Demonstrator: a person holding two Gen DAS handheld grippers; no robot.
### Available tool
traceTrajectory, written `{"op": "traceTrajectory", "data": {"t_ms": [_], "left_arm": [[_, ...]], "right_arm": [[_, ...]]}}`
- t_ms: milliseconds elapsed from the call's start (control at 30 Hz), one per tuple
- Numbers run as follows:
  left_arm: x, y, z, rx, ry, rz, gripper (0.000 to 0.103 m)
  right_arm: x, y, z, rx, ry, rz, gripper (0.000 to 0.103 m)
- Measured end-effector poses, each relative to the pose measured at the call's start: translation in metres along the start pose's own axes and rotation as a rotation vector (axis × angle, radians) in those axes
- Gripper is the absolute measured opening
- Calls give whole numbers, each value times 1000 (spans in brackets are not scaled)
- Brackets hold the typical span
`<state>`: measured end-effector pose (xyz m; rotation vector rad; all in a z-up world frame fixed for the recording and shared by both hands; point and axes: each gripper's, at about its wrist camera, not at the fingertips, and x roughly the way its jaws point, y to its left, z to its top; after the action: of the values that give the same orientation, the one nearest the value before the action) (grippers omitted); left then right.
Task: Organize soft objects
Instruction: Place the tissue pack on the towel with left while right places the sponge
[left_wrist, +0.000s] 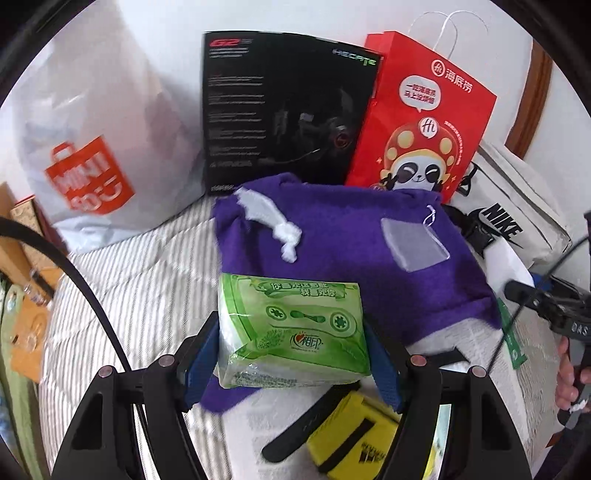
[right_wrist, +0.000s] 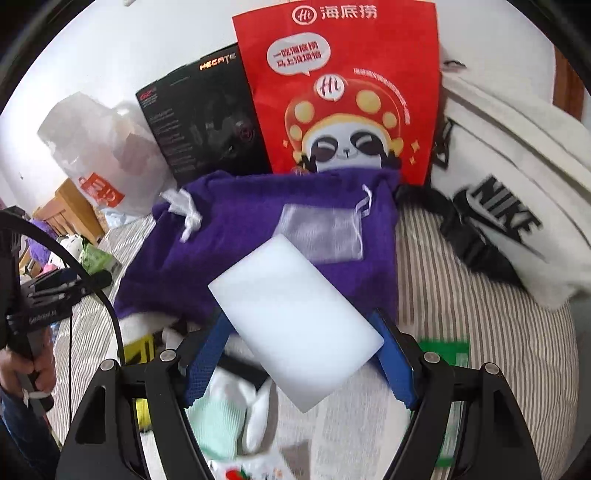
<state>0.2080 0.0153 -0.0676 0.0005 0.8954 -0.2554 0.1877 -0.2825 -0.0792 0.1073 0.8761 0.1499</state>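
Note:
My left gripper (left_wrist: 291, 354) is shut on a green tissue pack (left_wrist: 291, 328) and holds it above a purple drawstring pouch (left_wrist: 351, 251) on the striped bed. My right gripper (right_wrist: 299, 343) is shut on a white sponge block (right_wrist: 295, 314), held over the same purple pouch (right_wrist: 236, 240). The pouch has white drawstrings and a clear pocket. The right gripper also shows at the right edge of the left wrist view (left_wrist: 554, 306). The left gripper shows at the left of the right wrist view (right_wrist: 55, 288).
Against the wall stand a white Miniso bag (left_wrist: 92, 147), a black headset box (left_wrist: 284, 110), a red paper bag (left_wrist: 417, 122) and a white Nike bag (right_wrist: 509, 206). A yellow pouch (left_wrist: 351, 432), white and mint socks (right_wrist: 229, 413) and a green tag (right_wrist: 450, 354) lie on the striped bedsheet (right_wrist: 480, 325).

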Motion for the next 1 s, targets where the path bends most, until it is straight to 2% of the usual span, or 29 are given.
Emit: {"op": "traceTrajectory", "data": {"t_ms": [167, 300, 567, 633, 733, 867, 1000], "left_arm": [[25, -13, 18, 37, 24, -21, 71], [43, -17, 25, 50, 31, -33, 71], [70, -21, 40, 106, 63, -11, 71], [76, -21, 43, 110, 71, -15, 71], [84, -18, 45, 100, 73, -31, 71], [91, -18, 43, 108, 90, -24, 71], [93, -18, 41, 114, 101, -17, 71]], "right_arm": [[24, -1, 27, -11, 6, -6, 77], [43, -4, 35, -17, 31, -11, 77], [75, -3, 55, -96, 96, -29, 77], [78, -3, 59, -115, 101, -11, 77], [84, -4, 59, -137, 134, 20, 77], [90, 0, 58, -201, 150, -6, 77], [101, -7, 52, -199, 205, 17, 77]]}}
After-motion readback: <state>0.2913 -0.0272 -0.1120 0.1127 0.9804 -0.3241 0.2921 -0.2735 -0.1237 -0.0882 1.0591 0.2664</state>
